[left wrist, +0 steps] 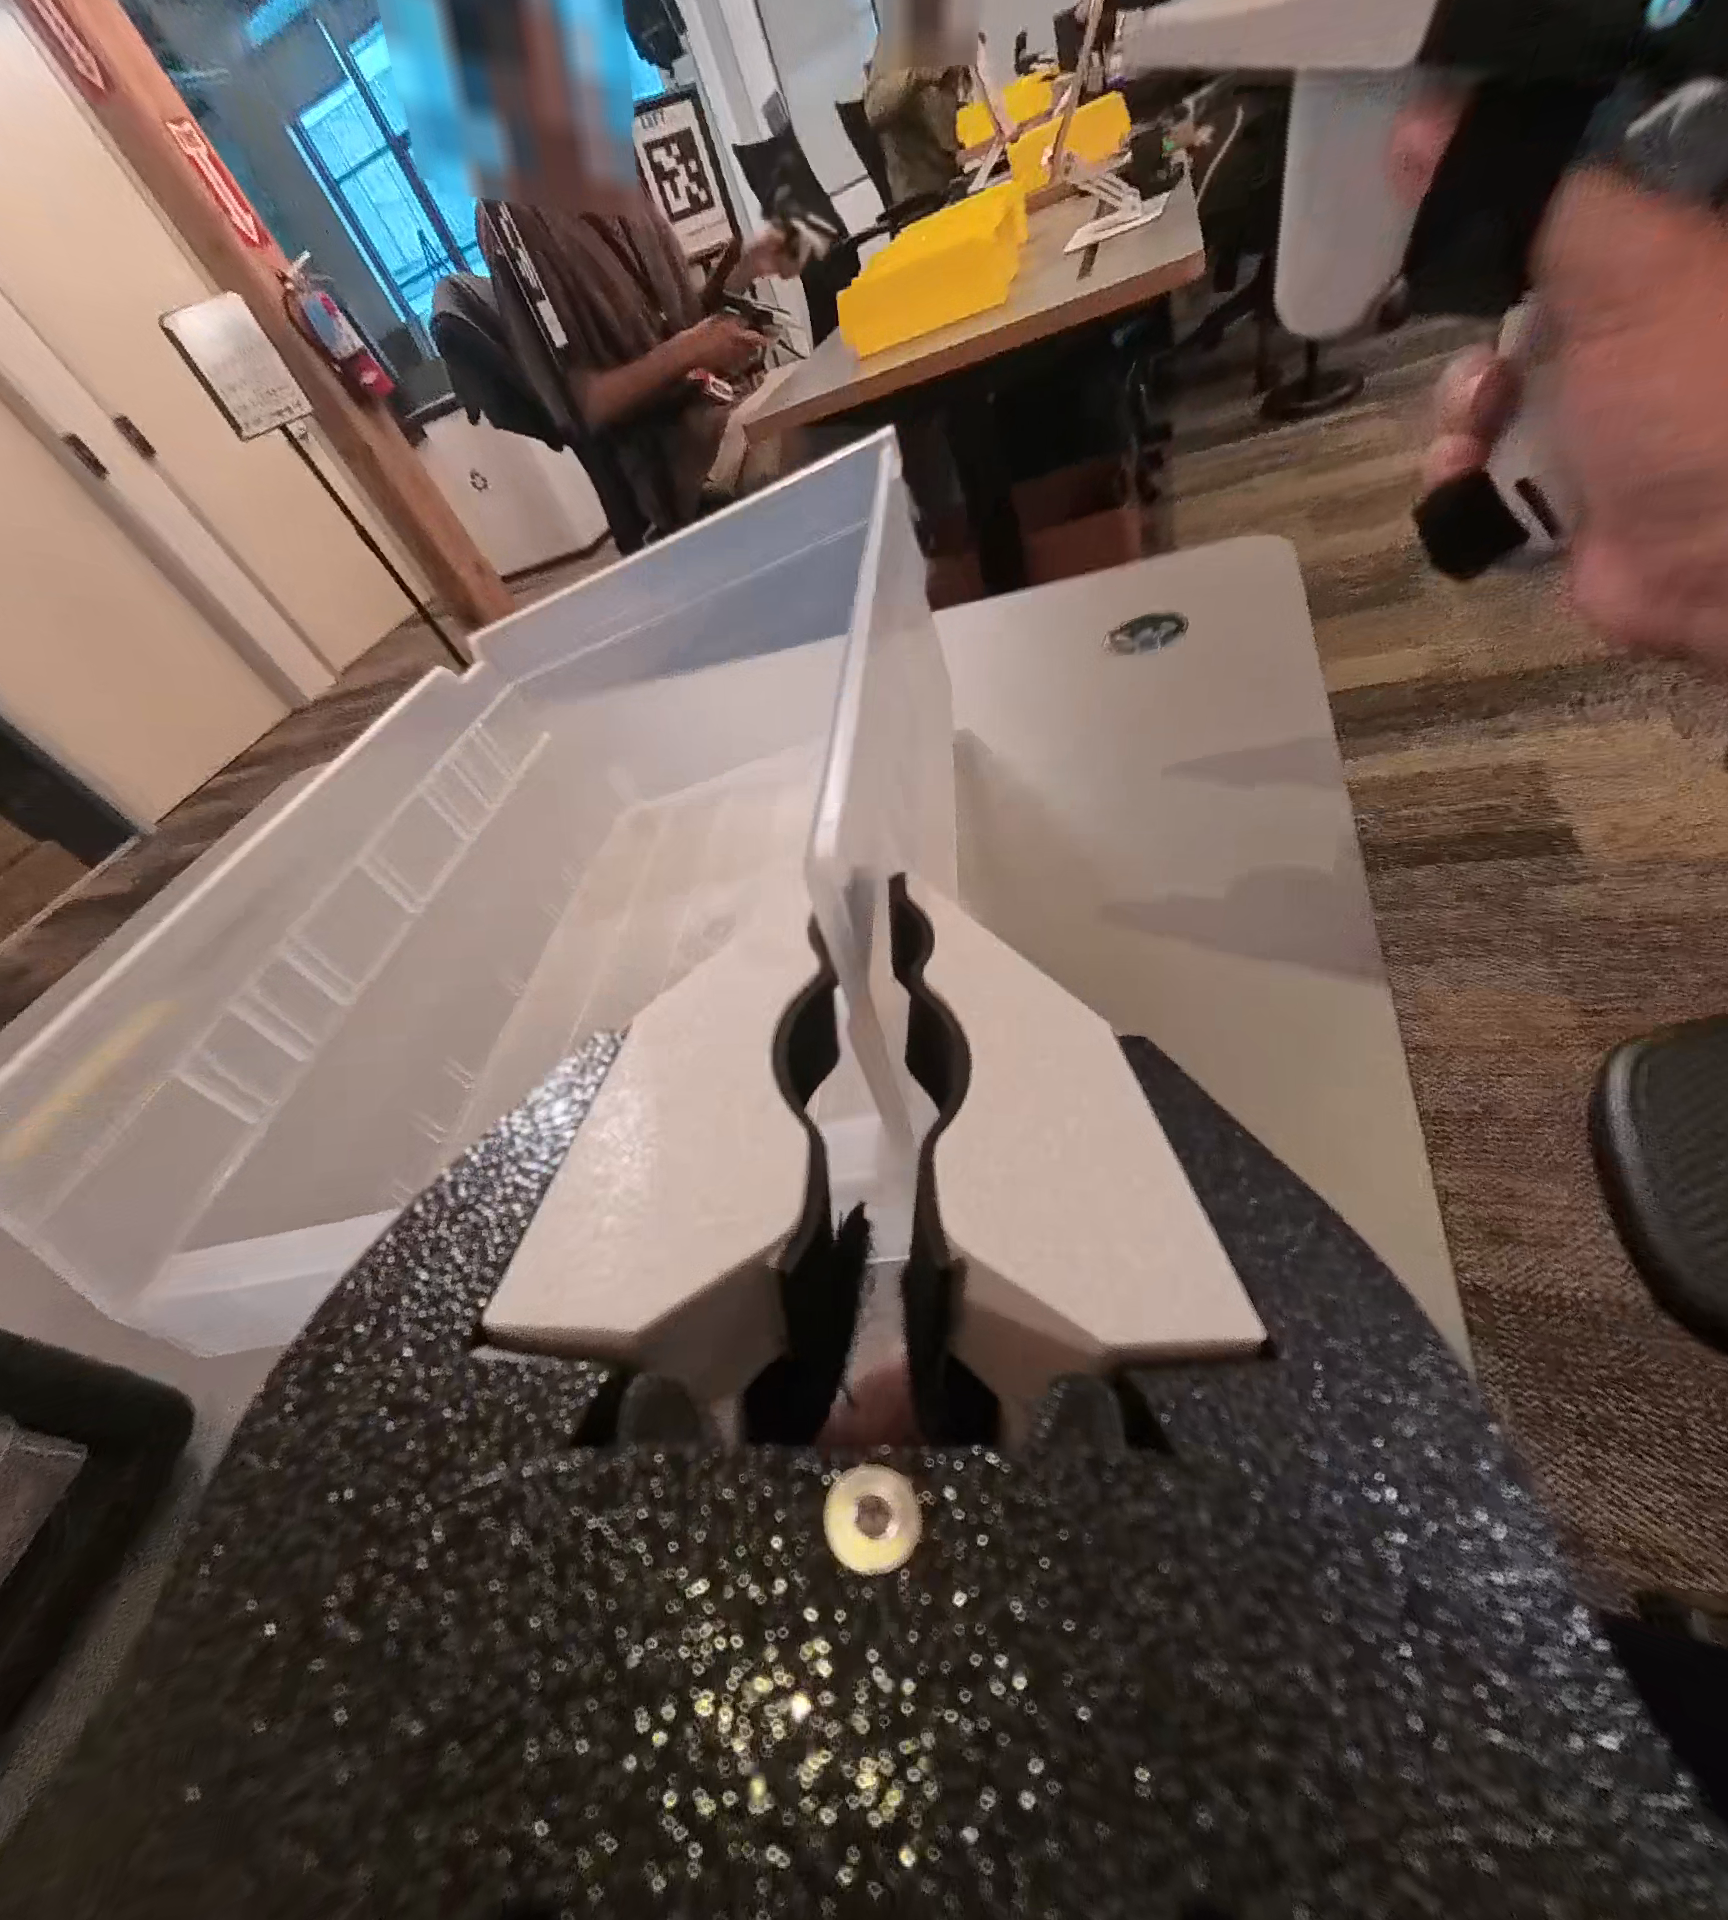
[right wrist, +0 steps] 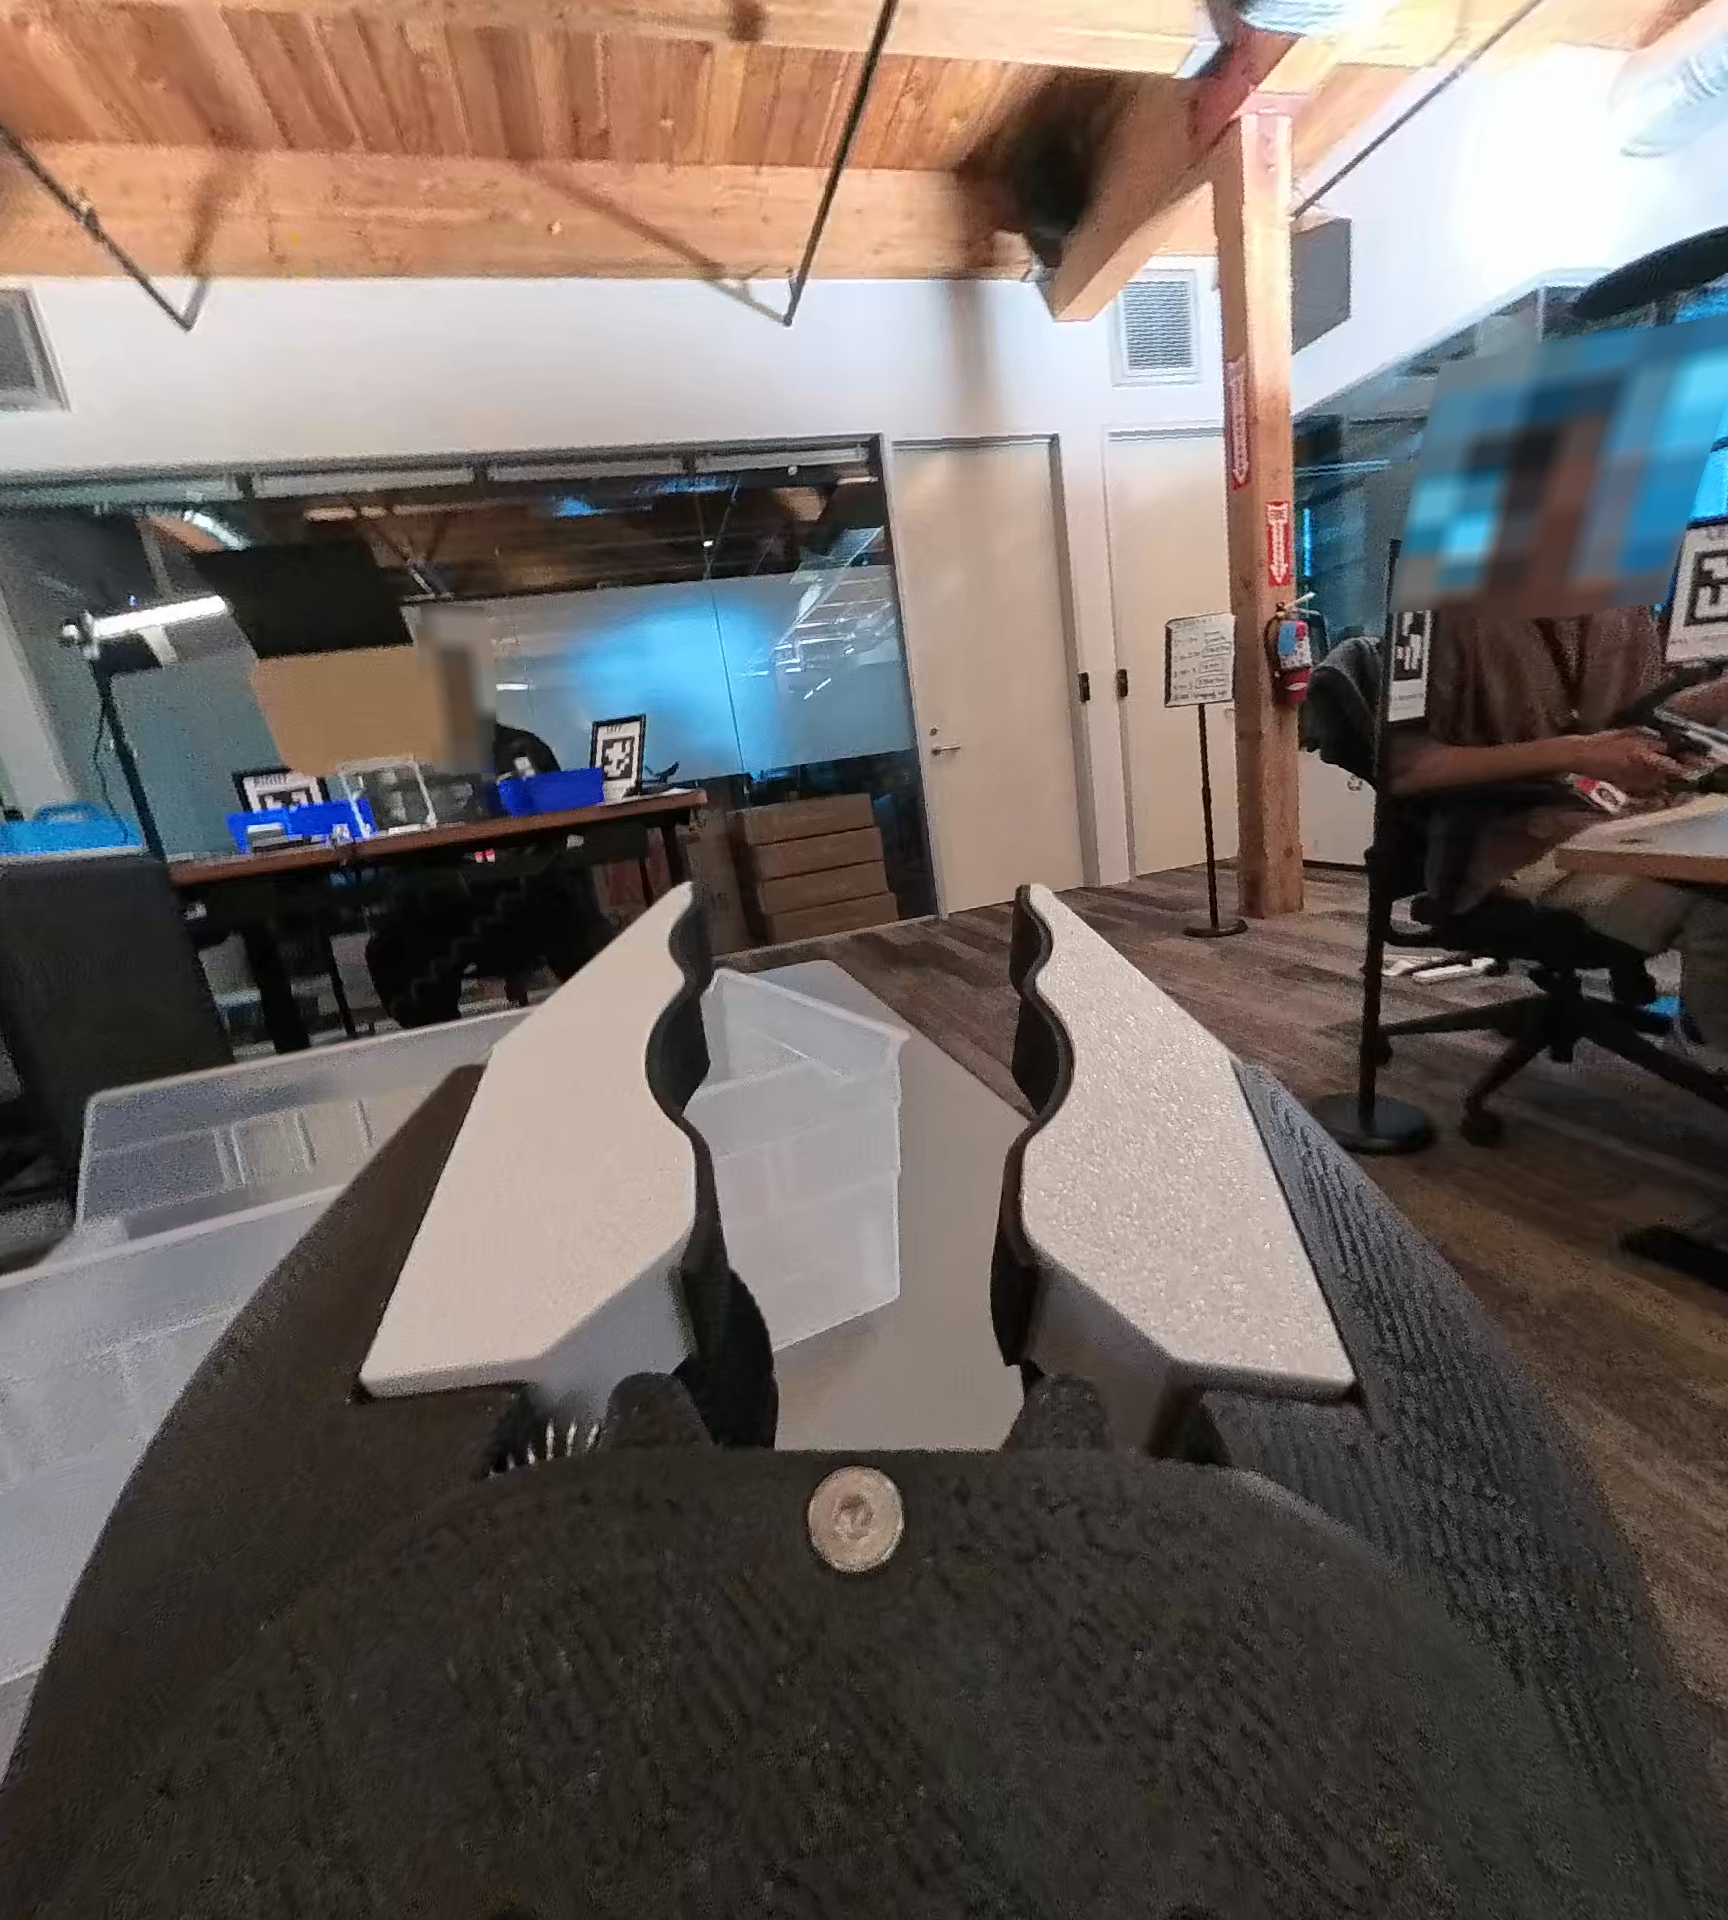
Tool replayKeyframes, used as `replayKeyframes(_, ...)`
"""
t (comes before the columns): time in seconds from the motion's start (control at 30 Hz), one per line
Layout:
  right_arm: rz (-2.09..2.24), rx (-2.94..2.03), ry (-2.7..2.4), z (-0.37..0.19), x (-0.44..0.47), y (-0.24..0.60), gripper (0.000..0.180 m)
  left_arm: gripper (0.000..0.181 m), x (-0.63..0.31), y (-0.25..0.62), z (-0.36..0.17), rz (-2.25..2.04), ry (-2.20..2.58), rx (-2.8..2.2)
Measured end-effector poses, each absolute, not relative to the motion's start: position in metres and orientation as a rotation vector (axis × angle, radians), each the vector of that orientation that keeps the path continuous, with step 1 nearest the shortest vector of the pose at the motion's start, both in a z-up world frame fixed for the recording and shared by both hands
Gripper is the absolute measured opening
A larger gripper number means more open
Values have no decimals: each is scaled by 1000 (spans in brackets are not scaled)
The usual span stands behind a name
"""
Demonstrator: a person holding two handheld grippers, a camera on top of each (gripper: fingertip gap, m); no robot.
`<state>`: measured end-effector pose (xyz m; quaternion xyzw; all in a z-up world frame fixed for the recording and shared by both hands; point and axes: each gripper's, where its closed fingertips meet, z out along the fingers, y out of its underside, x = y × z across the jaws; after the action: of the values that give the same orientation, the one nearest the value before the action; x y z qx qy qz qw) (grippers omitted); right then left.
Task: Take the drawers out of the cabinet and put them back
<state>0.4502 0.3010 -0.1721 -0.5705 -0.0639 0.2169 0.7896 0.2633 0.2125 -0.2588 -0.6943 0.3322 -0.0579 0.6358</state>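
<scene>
Between the left tool's [left wrist: 865, 940] fingers: drawer [left wrist: 320, 935] wall (right tool [right wrist: 855, 961] agape).

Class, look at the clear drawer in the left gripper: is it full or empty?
Empty. Through the drawer only its bare translucent floor and walls show; the left gripper is clamped on its side wall.

Yellow bins [left wrist: 927, 275] sit on a far desk [left wrist: 995, 343]; a fire extinguisher [left wrist: 330, 327] hangs nearby.

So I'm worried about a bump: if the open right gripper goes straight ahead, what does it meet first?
Probably the clear drawer, which lies ahead between the open fingers of the right gripper; depth is unclear.
</scene>
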Motion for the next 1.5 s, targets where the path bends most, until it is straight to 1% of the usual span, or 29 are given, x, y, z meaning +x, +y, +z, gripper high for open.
replayKeyframes(0.13, 426, -1239, -244, -174, 424, 298, 57, 2, 263, 210, -280, -149, 778, -1596)
replayKeyframes(0.2, 406, -1243, -292, -176, 413, 296, 58, 3, 260, 208, -279, -176, 732, -1585)
replayKeyframes(0.23, 391, -1243, -319, -178, 407, 295, 59, 14, 258, 204, -275, -179, 722, -1577)
replayKeyframes(0.3, 349, -1244, -368, -180, 398, 294, 64, 54, 267, 181, -262, -260, 777, -1593)
replayKeyframes(0.33, 340, -1248, -379, -180, 393, 293, 70, 71, 270, 165, -253, -302, 802, -1594)
replayKeyframes(0.4, 428, -1290, -351, -183, 381, 291, 106, 98, 265, 131, -233, -327, 843, -1575)
replayKeyframes(0.43, 525, -1320, -327, -184, 371, 287, 122, 105, 255, 114, -224, -315, 852, -1564)
replayKeyframes(0.47, 619, -1343, -299, -186, 361, 283, 135, 108, 241, 98, -216, -290, 839, -1553)
replayKeyframes(0.5, 685, -1356, -276, -187, 353, 278, 143, 109, 223, 83, -208, -254, 806, -1543)
replayKeyframes(0.6, 698, -1386, -337, -198, 323, 260, 155, 106, 154, 37, -186, -163, 583, -1560)
replayKeyframes(0.7, 624, -1513, -519, -223, 289, 238, 156, 102, 76, -10, -171, 59, 290, -1602)
replayKeyframes(0.77, 571, -1603, -626, -242, 270, 228, 160, 107, 21, -42, -173, 358, 158, -1640)
replayKeyframes(0.83, 492, -1648, -712, -256, 257, 223, 160, 116, -32, -75, -179, 637, 37, -1690)
replayKeyframes(0.9, 407, -1651, -754, -261, 250, 225, 160, 123, -68, -101, -192, 725, -100, -1728)
replayKeyframes(0.93, 380, -1648, -754, -262, 247, 228, 160, 128, -78, -107, -203, 672, -169, -1756)
replayKeyframes(1.03, 339, -1678, -720, -264, 242, 240, 159, 127, -92, -114, -230, 443, -348, -1772)
replayKeyframes(1.13, 274, -1714, -693, -266, 248, 250, 153, 126, -103, -115, -254, 439, -395, -1825)
replayKeyframes(1.17, 268, -1718, -695, -267, 250, 251, 154, 126, -106, -115, -257, 461, -392, -1831)
replayKeyframes(1.27, 296, -1734, -674, -270, 260, 253, 149, 113, -113, -118, -260, 560, -393, -1844)
replayKeyframes(1.33, 298, -1752, -645, -271, 273, 256, 147, 98, -119, -123, -261, 627, -393, -1859)
replayKeyframes(1.5, 262, -1802, -548, -274, 320, 269, 130, 92, -130, -138, -260, 601, -375, -1882)
